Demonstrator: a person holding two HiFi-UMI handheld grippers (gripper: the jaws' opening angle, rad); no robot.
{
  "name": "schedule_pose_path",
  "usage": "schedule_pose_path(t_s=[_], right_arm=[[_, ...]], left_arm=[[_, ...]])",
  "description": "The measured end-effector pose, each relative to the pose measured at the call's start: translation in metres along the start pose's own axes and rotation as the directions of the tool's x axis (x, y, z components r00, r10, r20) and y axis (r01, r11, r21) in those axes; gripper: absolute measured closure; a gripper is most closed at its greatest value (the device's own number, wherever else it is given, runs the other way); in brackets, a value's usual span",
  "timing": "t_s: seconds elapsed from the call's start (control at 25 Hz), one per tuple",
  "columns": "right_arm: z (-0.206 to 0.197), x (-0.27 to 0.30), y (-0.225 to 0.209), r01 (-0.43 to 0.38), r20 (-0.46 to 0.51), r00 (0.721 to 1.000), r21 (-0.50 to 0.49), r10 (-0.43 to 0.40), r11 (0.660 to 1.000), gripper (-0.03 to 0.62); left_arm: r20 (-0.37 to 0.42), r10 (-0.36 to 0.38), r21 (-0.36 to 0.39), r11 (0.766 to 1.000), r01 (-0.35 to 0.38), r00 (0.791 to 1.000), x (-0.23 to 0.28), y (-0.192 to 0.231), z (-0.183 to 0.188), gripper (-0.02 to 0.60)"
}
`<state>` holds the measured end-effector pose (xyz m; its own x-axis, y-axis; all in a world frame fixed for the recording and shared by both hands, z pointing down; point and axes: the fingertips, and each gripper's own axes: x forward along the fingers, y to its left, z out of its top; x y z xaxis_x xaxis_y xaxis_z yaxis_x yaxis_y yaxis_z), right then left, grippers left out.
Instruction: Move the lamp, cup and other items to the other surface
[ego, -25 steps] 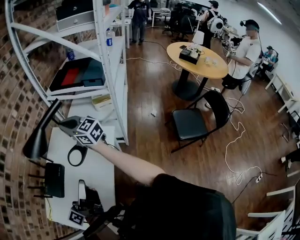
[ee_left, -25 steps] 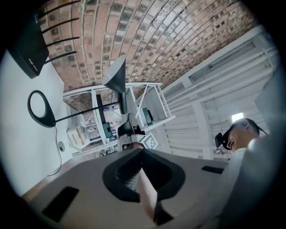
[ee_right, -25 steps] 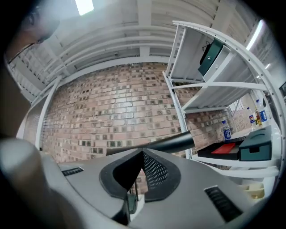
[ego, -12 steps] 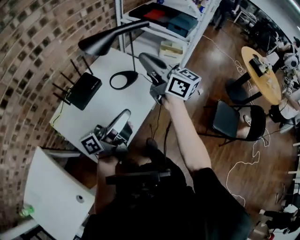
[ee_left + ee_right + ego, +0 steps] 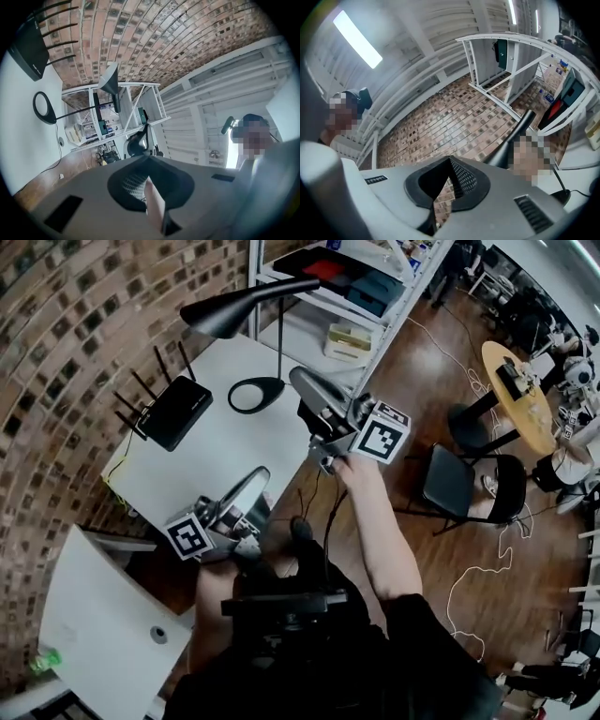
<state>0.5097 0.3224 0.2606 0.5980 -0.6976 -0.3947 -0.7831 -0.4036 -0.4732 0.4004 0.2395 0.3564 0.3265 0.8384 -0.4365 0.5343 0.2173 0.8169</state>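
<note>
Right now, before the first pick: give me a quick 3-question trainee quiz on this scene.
1. True or false: the lamp stands on the white table.
2. In the head view, what lies on the table left of the lamp's base? A) router B) kettle C) laptop
3. Fill in: the right gripper has its jaws ___, with nothing between them.

Key: 1 true; 2 A; 3 shut.
</note>
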Motion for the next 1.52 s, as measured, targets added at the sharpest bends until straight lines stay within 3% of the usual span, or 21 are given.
schedule_pose_path(t_s=[0.44,0.76,1.12,1.32,1.52], right_arm=[[-0.026,-0.014,0.055,-0.091,-0.044,0.995,-0.127,0.086,0.988,0.583],[-0.024,-0.036,0.073,-0.116,0.002,0.993,-0.007,0.116,0.993,0.583],[-0.024,-0.085,0.093,-0.124,0.028,0.992,0.214,0.120,0.969,0.583],[-0.024,-0.115,0.114,-0.133,0.017,0.991,0.251,0.133,0.959,0.583],[-0.013,-0.155,0.144,-0.160,-0.001,0.987,0.206,0.164,0.965,0.583]], left_arm=[[-0.022,-0.021,0.022,1.000,0.021,1.000,-0.014,-0.016,-0.006,0.578],[-0.032,-0.032,0.050,0.998,0.034,0.999,-0.003,-0.029,-0.021,0.578],[-0.012,-0.026,0.060,0.998,0.027,1.000,0.011,-0.052,-0.075,0.578],[0.006,-0.019,0.071,0.997,0.018,1.000,0.014,-0.069,-0.110,0.578],[-0.003,-0.001,0.092,0.996,0.001,1.000,0.024,-0.091,-0.157,0.578]])
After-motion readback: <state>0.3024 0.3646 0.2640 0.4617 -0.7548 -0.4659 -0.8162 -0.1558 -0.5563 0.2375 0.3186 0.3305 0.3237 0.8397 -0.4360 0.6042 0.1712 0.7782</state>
